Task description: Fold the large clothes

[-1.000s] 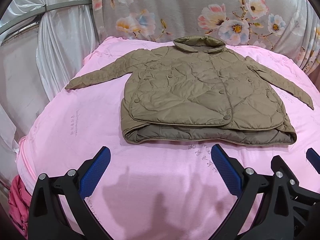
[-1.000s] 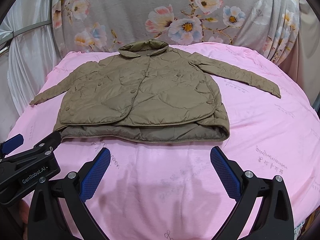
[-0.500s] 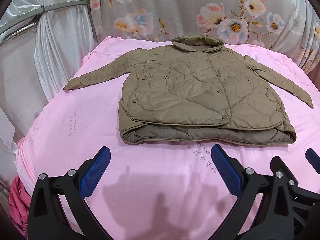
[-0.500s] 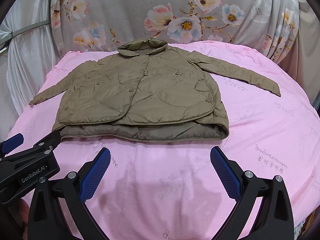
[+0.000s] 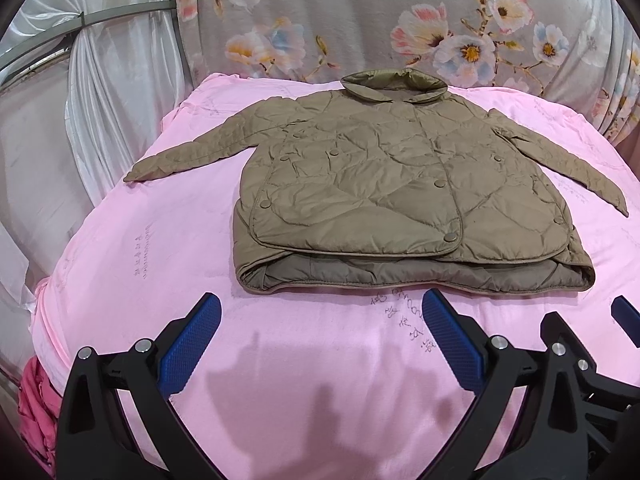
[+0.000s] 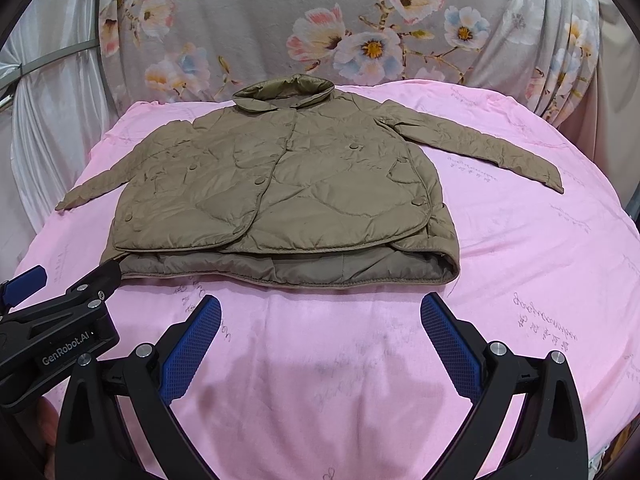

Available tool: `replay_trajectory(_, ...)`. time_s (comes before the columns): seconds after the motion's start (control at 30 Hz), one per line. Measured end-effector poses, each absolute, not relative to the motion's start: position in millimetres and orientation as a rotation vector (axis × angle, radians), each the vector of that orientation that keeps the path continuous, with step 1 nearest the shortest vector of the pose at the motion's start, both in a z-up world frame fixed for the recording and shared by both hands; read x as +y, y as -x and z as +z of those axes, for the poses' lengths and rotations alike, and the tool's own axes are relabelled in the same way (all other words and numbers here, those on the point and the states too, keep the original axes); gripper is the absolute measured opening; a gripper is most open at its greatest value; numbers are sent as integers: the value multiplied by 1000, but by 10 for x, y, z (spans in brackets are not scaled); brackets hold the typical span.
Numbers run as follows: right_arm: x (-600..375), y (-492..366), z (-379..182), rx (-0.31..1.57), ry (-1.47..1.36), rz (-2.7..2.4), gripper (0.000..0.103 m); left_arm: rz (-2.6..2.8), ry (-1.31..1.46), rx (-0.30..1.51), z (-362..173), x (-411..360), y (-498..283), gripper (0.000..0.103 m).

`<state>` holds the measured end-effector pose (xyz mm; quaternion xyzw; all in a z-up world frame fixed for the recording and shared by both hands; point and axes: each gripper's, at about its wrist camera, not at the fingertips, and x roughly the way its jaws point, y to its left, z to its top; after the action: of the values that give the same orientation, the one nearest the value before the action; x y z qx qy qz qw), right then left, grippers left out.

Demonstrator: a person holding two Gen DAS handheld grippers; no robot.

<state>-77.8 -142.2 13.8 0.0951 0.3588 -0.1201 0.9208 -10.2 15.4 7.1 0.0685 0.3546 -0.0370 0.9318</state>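
Your left gripper [image 5: 320, 316] hangs spread and empty before the olive jacket [image 5: 384, 184], laid flat, sleeves splayed, on the pink sheet [image 5: 320, 380] ready for folding; your right gripper [image 6: 320, 316] waits likewise, gaping.

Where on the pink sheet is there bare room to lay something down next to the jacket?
Bare pink sheet lies in a wide band between the jacket hem and the open left gripper and right gripper. More lies below the right sleeve and below the left sleeve. The middle is taken by the jacket.
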Motion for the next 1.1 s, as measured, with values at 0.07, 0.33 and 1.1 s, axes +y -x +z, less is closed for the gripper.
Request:
replay_trajectory(0.07, -1440, 775, 112, 741, -194, -247, 98, -75, -141, 727, 71, 154, 102, 98)
replay_trajectory(0.33, -1501, 665, 91, 758, -199, -247, 98, -79, -149, 736, 36, 89, 52, 98)
replay_trajectory(1.1, -2425, 107, 35, 768, -377, -250, 98, -65, -164, 730, 77, -35, -592, 98)
